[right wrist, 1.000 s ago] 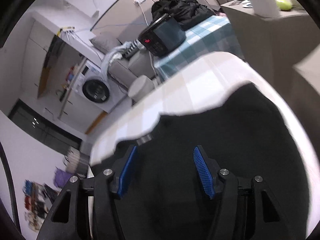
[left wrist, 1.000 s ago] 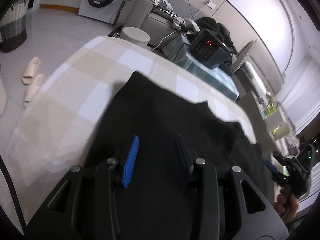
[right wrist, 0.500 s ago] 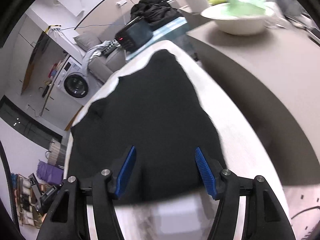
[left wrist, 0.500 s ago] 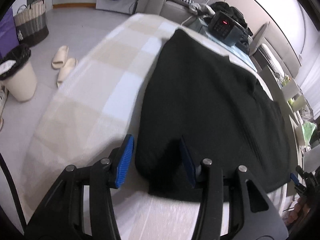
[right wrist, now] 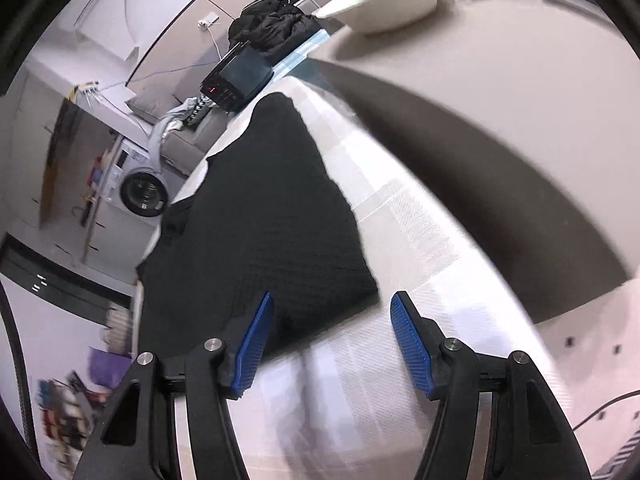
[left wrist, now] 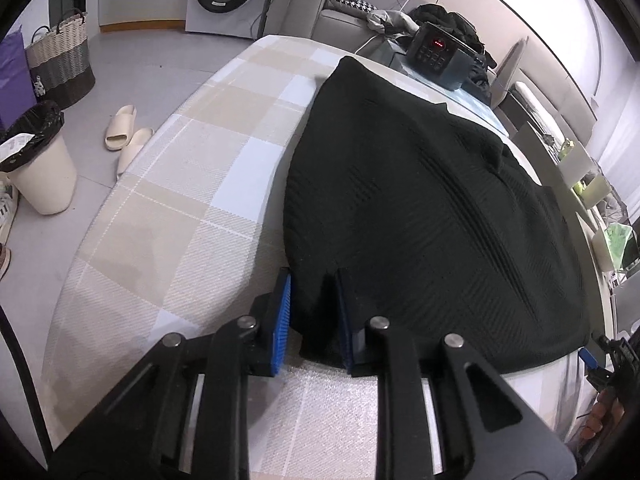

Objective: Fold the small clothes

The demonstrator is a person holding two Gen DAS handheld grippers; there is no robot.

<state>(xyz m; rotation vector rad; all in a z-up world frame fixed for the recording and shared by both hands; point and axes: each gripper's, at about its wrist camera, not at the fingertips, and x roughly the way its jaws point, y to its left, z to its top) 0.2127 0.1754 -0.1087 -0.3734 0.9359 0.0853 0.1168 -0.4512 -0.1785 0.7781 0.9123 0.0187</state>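
Note:
A black knit garment (left wrist: 420,208) lies spread flat on a table with a beige and white checked cloth (left wrist: 192,184). My left gripper (left wrist: 314,312) is shut on the garment's near left corner, which bunches up between the blue pads. The garment also shows in the right wrist view (right wrist: 260,216). My right gripper (right wrist: 332,340) is open, low over the cloth at the garment's near right corner, with the corner lying between the pads. It also shows at the right edge of the left wrist view (left wrist: 600,360).
A black appliance with red digits (left wrist: 440,56) stands beyond the table's far end, by a sofa with clothes. A bin (left wrist: 36,160), slippers (left wrist: 124,136) and a basket (left wrist: 60,60) stand on the floor to the left. A grey counter (right wrist: 500,92) with a white bowl (right wrist: 384,8) runs along the right.
Both grippers pulled back from over the garment to its near edge. The left gripper closed on the near left corner. The right gripper stayed open.

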